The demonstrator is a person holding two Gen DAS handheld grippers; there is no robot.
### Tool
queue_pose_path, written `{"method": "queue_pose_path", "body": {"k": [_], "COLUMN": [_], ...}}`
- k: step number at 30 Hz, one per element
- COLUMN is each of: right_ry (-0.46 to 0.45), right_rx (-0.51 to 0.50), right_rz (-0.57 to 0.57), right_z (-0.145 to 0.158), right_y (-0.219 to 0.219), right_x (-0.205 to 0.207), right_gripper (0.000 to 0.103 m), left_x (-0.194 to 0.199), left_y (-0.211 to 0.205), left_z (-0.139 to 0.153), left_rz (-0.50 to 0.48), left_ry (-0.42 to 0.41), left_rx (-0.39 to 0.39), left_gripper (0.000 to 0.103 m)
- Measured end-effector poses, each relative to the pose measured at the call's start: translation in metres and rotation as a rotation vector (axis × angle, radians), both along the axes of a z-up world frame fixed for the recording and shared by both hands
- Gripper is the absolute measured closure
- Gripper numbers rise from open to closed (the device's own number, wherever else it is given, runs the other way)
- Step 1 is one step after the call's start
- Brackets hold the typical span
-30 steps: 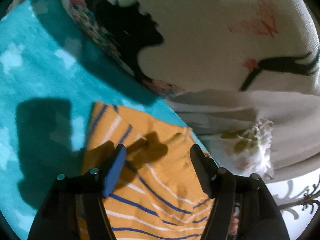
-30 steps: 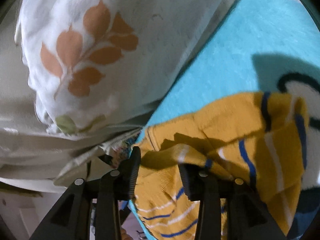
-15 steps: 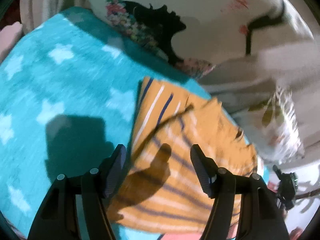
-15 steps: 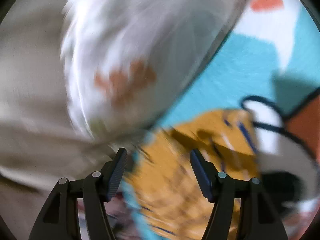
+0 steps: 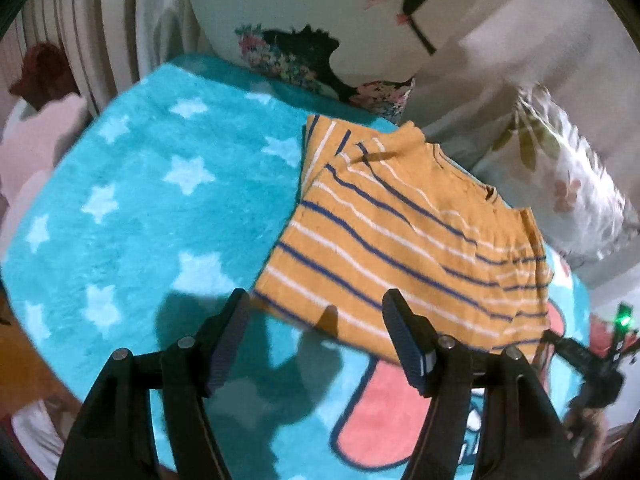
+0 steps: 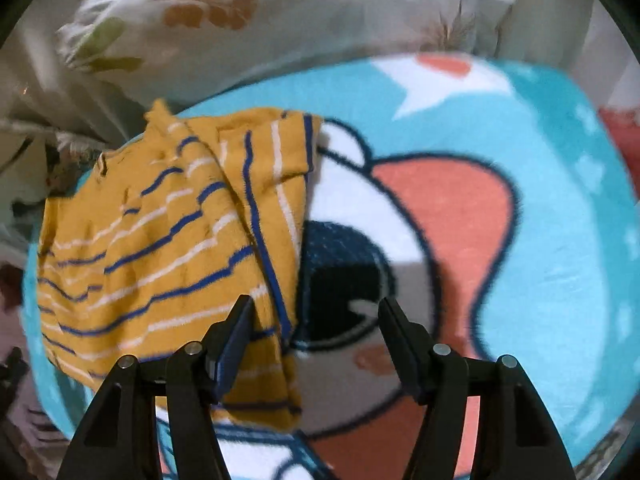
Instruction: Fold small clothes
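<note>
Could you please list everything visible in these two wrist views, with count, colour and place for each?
striped shirt: one, mustard with blue and white stripes, lying folded on the blanket, touched by neither gripper.
blanket: one, turquoise fleece with pale stars and a cartoon print in white, coral and dark blue, under the shirt.
printed cushion: one, cream with black and floral figures, behind the blanket in the left view.
leaf-print pillow: one, white with orange and green leaves, beyond the shirt.
curtain: pale, pleated, far left of the left view.
left gripper: black, open, above the shirt's near edge.
right gripper: black, open, above the shirt's side edge.
</note>
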State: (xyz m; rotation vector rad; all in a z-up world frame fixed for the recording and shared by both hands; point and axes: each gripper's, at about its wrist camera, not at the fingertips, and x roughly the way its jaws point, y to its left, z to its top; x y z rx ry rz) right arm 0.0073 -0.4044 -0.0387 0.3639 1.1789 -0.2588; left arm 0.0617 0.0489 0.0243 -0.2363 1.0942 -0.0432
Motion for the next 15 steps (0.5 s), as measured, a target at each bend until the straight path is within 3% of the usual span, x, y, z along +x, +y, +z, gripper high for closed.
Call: {"method": "queue_pose_path", "body": {"k": [15], "right_ry": [-0.077], "right_rx": [-0.303], "right_rz": [0.139], "right_z": [0.056], "right_y": [0.071], "right_x": [-0.066], "right_gripper": [0.034], "left_x": [-0.070], "left_y": [-0.017], "left_z": [0.019], "left_rz": [-0.015], "left_ry": [-0.046], "left_rx": [0.041], "left_gripper": [0.034]}}
